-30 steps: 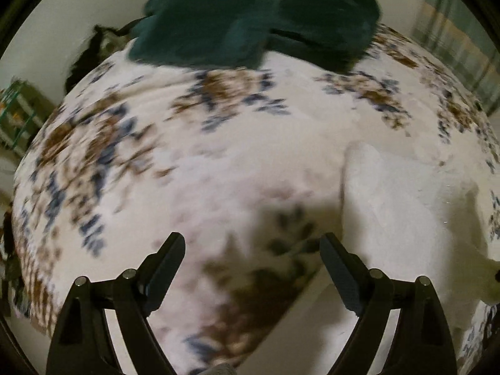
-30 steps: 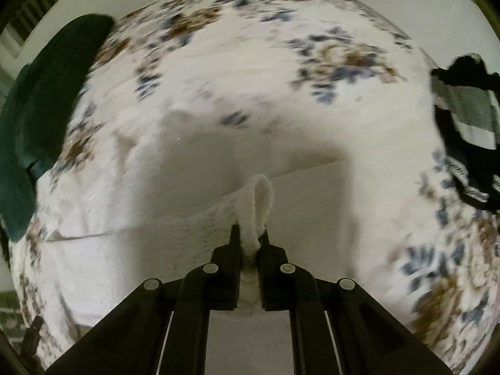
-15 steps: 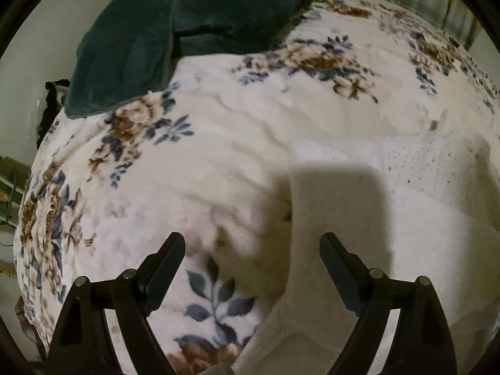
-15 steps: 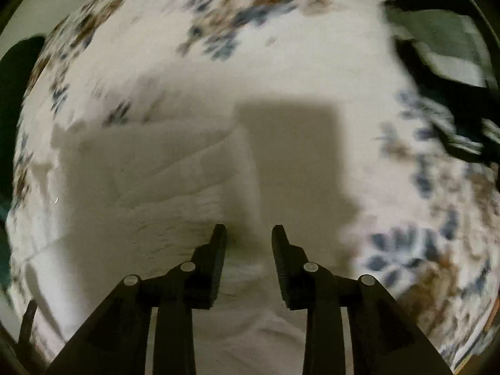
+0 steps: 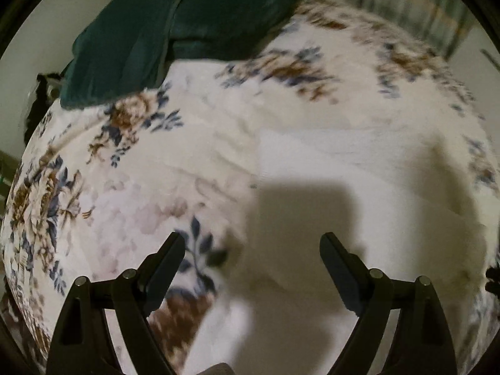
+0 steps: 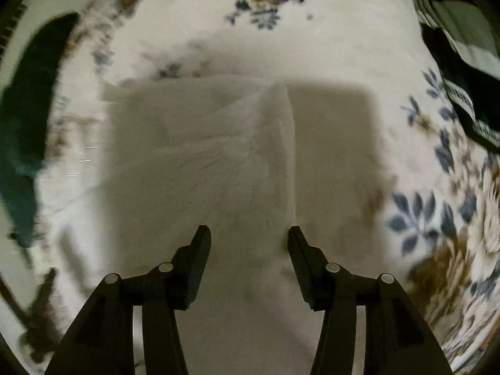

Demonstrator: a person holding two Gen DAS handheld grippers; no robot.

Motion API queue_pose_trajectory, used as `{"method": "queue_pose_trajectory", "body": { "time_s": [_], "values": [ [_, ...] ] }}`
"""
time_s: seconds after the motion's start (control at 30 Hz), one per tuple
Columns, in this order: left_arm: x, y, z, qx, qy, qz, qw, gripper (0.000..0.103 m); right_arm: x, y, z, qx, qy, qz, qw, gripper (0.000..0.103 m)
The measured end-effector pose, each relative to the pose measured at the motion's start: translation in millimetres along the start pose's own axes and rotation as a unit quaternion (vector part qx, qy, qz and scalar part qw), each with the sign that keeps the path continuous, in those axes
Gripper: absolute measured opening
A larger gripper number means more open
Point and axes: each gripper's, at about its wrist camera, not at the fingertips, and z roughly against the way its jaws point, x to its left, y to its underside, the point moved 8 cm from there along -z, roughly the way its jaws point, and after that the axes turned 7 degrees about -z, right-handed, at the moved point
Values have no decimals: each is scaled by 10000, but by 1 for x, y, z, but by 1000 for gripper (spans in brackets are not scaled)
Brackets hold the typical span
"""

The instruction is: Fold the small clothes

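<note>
Right gripper [image 6: 248, 239] opening, off the white garment [image 6: 218, 162]; left gripper [image 5: 251, 250] wide, empty.

Blur, shadow and cut edges

The white folded knit garment [image 6: 218, 162] lies under a hard shadow, its near end cut off; the dark green velvet cushion [image 5: 187, 28] runs past the far frame edge; the floral fleece blanket [image 6: 437, 218] smears on the right

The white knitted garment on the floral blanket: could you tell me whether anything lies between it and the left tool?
Nothing visible does: the white knitted garment lies bare on the floral blanket, under the open left tool.
</note>
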Motion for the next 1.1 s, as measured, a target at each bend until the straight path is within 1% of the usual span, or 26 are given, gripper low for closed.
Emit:
{"method": "queue_pose_trajectory", "body": {
  "time_s": [0.07, 0.1, 0.17, 0.2, 0.23, 0.27, 0.3, 0.33, 0.43, 0.47, 0.5, 0.53, 0.6, 0.63, 0.67, 0.73, 0.77, 0.8, 0.83, 0.87, 0.9, 0.93, 1.0, 1.03, 1.1],
  "values": [
    [-17, 13, 26, -8, 204, -134, 9997, 88, -14, 19, 33, 130, -260, 41, 9996, 72],
    [-29, 23, 38, 38, 352, -194, 9992, 88, -17, 26, 42, 188, -299, 64, 9994, 72],
    [-49, 39, 57, 139, 548, -288, 9980, 88, -35, 47, 63, 355, -434, 133, 9983, 72],
    [-67, 56, 70, 236, 653, -391, 9968, 88, -42, 57, 71, 430, -470, 176, 9978, 72],
    [-79, 66, 76, 307, 699, -466, 9960, 88, -55, 65, 75, 519, -473, 201, 9973, 72],
    [-92, 79, 83, 365, 711, -549, 9953, 88, -75, 73, 82, 663, -461, 200, 9965, 72],
    [-106, 94, 90, 437, 682, -641, 9947, 88, -83, 80, 84, 722, -455, 193, 9962, 72],
    [-123, 112, 94, 563, 644, -729, 9937, 88, -106, 83, 91, 811, -428, 183, 9956, 72],
    [-173, 169, 96, 1039, 741, -807, 9885, 88, -150, 80, 94, 940, -310, 193, 9949, 72],
    [-193, 188, 95, 1206, 811, -815, 9860, 88, -170, 75, 93, 999, -203, 196, 9946, 72],
    [-217, 213, 93, 1423, 898, -815, 9824, 88, -180, 70, 93, 1033, -164, 216, 9943, 72],
    [-235, 229, 92, 1547, 976, -814, 9798, 88, -191, 64, 91, 1063, -125, 257, 9939, 72],
    [-276, 261, 88, 1752, 1119, -918, 9738, 88, -209, 49, 89, 1050, -26, 427, 9936, 72],
    [-298, 276, 84, 1841, 1122, -1045, 9709, 88, -213, 40, 85, 1047, 8, 529, 9931, 72],
    [-315, 285, 81, 1838, 1097, -1175, 9697, 88, -217, 30, 81, 1037, -8, 614, 9927, 72],
    [-347, 305, 68, 1807, 902, -1557, 9669, 87, -217, 14, 72, 1050, -98, 697, 9920, 72],
    [-357, 311, 61, 1820, 834, -1690, 9651, 78, -215, 4, 65, 1079, -202, 722, 9913, 72],
    [-366, 315, 52, 1805, 718, -1826, 9638, 63, -210, -4, 59, 1086, -305, 727, 9909, 72],
    [-369, 316, 47, 1802, 644, -1876, 9634, 55, -204, -14, 54, 1104, -435, 734, 9902, 72],
    [-369, 313, 45, 1768, 641, -1820, 9652, 36, -195, -26, 46, 1135, -600, 750, 9889, 72],
    [-367, 307, 46, 1674, 749, -1675, 9687, 16, -186, -35, 41, 1137, -732, 759, 9879, 72],
    [-362, 299, 50, 1587, 837, -1528, 9718, 8, -174, -47, 34, 1133, -899, 780, 9864, 72],
    [-350, 285, 59, 1428, 982, -1298, 9763, 8, -146, -69, 18, 1176, -1236, 756, 9824, 72],
    [-345, 281, 63, 1385, 994, -1242, 9775, 8, -131, -83, 5, 1219, -1432, 674, 9798, 72],
    [-334, 271, 75, 1271, 1055, -1096, 9802, 7, -110, -101, -15, 1315, -1678, 524, 9756, 72]
  ]
}}
